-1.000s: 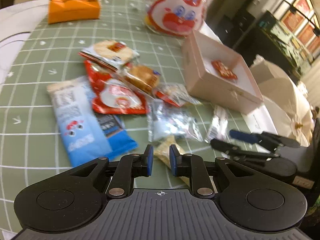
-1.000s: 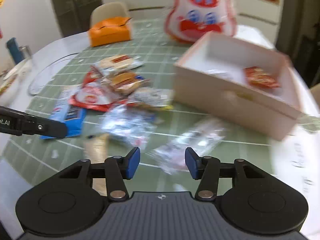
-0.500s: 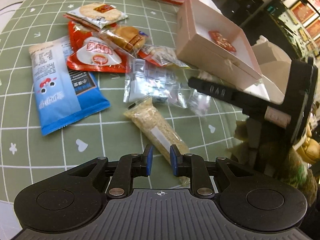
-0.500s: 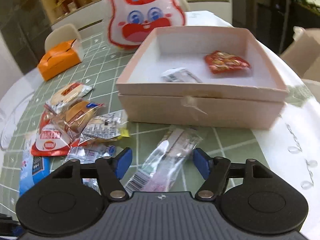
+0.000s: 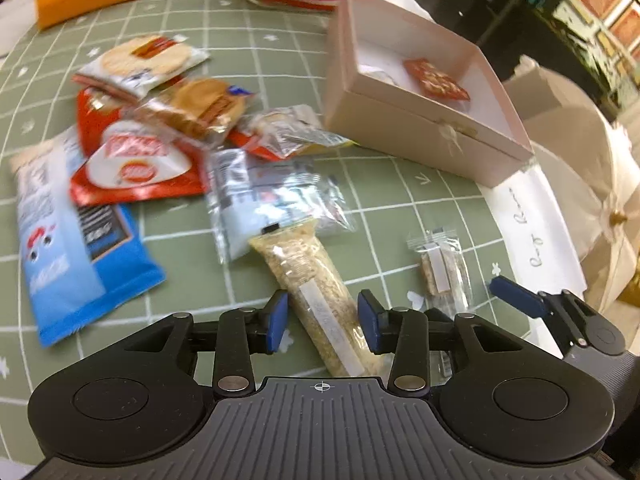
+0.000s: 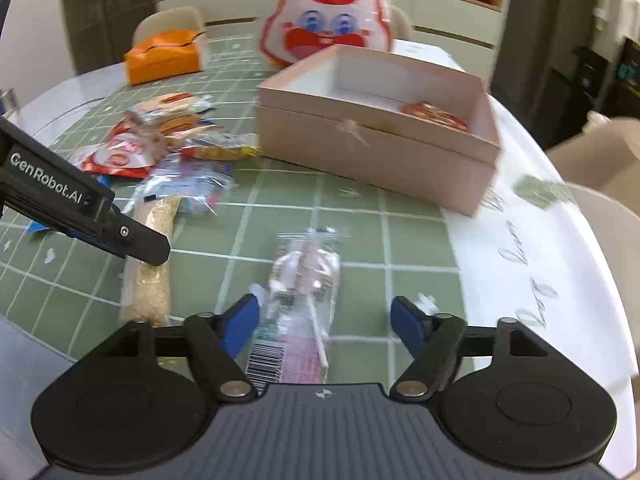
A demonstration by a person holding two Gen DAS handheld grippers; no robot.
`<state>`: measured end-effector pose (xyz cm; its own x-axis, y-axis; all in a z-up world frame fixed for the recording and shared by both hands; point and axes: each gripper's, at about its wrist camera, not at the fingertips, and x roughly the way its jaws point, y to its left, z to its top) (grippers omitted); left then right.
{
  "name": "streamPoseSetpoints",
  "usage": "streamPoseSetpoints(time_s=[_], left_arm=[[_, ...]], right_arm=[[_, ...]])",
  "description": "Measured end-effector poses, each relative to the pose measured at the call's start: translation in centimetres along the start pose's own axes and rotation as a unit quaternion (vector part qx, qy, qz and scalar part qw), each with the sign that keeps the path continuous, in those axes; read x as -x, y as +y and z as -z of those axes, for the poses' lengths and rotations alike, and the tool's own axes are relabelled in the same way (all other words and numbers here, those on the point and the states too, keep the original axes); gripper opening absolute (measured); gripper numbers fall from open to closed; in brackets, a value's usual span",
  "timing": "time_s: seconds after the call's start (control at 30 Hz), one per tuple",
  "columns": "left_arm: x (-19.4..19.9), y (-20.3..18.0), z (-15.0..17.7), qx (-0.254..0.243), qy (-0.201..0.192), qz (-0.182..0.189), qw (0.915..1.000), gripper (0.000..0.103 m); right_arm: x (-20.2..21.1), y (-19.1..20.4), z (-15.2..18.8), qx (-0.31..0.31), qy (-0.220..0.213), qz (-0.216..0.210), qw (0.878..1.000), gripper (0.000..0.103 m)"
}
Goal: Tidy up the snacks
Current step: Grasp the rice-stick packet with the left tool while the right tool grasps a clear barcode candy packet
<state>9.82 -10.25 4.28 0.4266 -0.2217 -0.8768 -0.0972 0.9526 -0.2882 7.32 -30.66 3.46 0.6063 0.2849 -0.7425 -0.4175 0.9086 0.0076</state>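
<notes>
My left gripper [image 5: 323,322] is open, its blue pads on either side of a long clear packet of beige grain bar [image 5: 320,296] lying on the green grid cloth. My right gripper [image 6: 325,320] is open wide around a small clear wrapped snack [image 6: 300,312] that lies between the pads without touching them. That snack also shows in the left wrist view [image 5: 442,272]. The pink open box [image 6: 376,128] stands ahead and holds a red packet [image 5: 436,80] and a pale packet. A pile of loose snacks [image 5: 160,128] lies to the left.
A large blue snack bag [image 5: 68,248] lies at the left. An orange tissue box [image 6: 164,56] and a rabbit-face bag [image 6: 328,24] stand at the far side. The white table rim [image 6: 540,260] runs along the right, with a chair beyond it.
My left gripper has opened and now straddles the grain bar. My right gripper has opened wider and moved over the clear snack, seen from farther left of the box.
</notes>
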Motion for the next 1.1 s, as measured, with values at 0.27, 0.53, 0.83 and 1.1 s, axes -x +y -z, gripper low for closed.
streamPoseSetpoints(time_s=[0.27,0.53,0.83,1.1], left_arm=[[0.2,-0.5,1.2,-0.079,0.003,-0.014,0.9968,0.045],[1.7,2.1,2.4,-0.088,0.009,-0.038,0.9953,0.039],[1.5,2.1,2.5,-0.096,0.002,-0.029,0.995,0.037],[1.6,2.8,2.3,-0.079,0.005,-0.013,0.9968,0.037]], right_arm=[[0.1,0.6,1.2,-0.018,-0.021,0.024,0.999,0.087],[0.1,1.6,2.2,-0.046,-0.039,0.04,0.997,0.099],[-0.2,1.7,1.6,-0.042,-0.015,0.035,0.998,0.103],[-0.5,1.8,0.2,-0.052,-0.029,0.02,0.998,0.068]])
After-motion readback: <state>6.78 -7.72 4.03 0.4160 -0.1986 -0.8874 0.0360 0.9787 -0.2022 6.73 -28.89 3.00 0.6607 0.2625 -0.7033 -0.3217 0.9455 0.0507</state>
